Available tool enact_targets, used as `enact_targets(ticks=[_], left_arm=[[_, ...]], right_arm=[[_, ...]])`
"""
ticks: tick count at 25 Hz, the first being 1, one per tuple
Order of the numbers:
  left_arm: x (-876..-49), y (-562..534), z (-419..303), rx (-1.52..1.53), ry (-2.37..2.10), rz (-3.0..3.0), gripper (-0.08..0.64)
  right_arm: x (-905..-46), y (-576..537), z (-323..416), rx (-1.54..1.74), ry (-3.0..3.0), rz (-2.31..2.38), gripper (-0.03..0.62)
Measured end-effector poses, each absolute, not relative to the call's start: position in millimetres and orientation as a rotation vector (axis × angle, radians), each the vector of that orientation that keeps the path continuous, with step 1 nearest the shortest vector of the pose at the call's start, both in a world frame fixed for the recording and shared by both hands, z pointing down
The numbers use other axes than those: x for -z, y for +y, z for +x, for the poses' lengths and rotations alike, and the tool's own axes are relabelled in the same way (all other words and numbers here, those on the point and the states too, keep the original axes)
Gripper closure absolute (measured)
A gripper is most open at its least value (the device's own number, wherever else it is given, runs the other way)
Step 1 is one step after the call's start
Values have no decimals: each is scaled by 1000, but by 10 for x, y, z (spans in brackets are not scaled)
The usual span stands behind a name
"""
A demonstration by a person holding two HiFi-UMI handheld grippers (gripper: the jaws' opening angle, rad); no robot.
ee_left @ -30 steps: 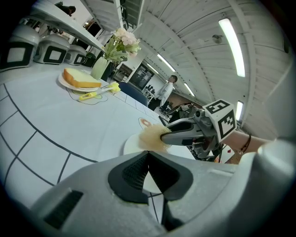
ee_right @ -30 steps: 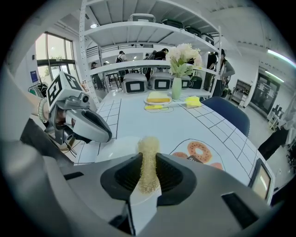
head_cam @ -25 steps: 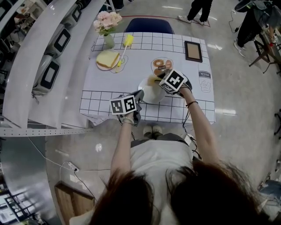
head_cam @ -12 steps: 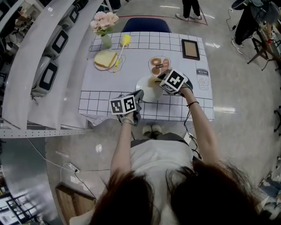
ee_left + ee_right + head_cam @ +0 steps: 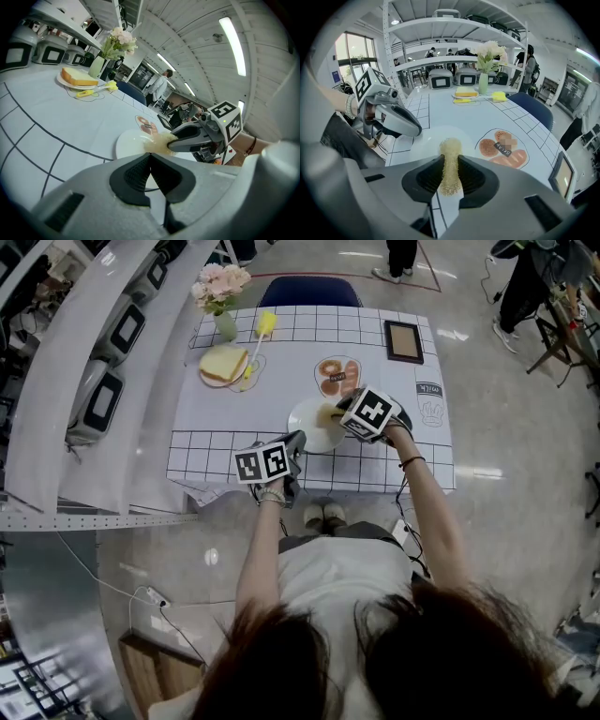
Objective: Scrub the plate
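A white plate (image 5: 309,427) lies near the table's front edge. My right gripper (image 5: 334,412) is shut on a yellowish mesh scrubber (image 5: 450,147) and presses it onto the plate's (image 5: 424,140) right part. In the left gripper view the scrubber (image 5: 158,143) sits at the tip of the right gripper (image 5: 171,144), on the plate (image 5: 131,140). My left gripper (image 5: 298,441) is at the plate's near-left rim. Its jaws (image 5: 151,155) are closed there and seem to pinch the rim, which they hide.
Farther back on the white gridded cloth (image 5: 234,418) are a bread slice on a plate (image 5: 223,364), a yellow brush (image 5: 265,329), a vase of flowers (image 5: 223,287), a printed bread mat (image 5: 337,376) and a picture frame (image 5: 403,340). A blue chair (image 5: 309,292) stands behind; shelves (image 5: 103,395) run along the left.
The head view has drifted a little, so the table sits slightly higher and to the left. Both grippers stay at the plate, the scrubber still on it.
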State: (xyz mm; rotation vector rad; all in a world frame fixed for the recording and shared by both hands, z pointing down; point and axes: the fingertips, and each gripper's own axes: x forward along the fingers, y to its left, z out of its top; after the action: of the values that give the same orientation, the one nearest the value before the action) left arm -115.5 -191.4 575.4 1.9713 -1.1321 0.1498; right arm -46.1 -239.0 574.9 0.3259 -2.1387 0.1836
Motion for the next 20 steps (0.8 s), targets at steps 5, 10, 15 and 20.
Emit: enact_targets(ticks=[5, 10, 15, 20], left_arm=[[-5748, -1886, -1149, -147, -1139, 1972, 549], [-5755, -1852, -1150, -153, -1145, 1971, 549], [-5768, -1821, -1197, -147, -1163, 1954, 549], [-5793, -1785, -1233, -146, -1172, 1943, 549]], right_arm=[[-5750, -2310, -445, -179, -2135, 312, 512], [-5754, -2204, -441, -182, -2131, 294, 512], [-5753, -2117, -449, -183, -2122, 269, 512], [-5764, -2034, -481, -186, -2118, 239, 512]])
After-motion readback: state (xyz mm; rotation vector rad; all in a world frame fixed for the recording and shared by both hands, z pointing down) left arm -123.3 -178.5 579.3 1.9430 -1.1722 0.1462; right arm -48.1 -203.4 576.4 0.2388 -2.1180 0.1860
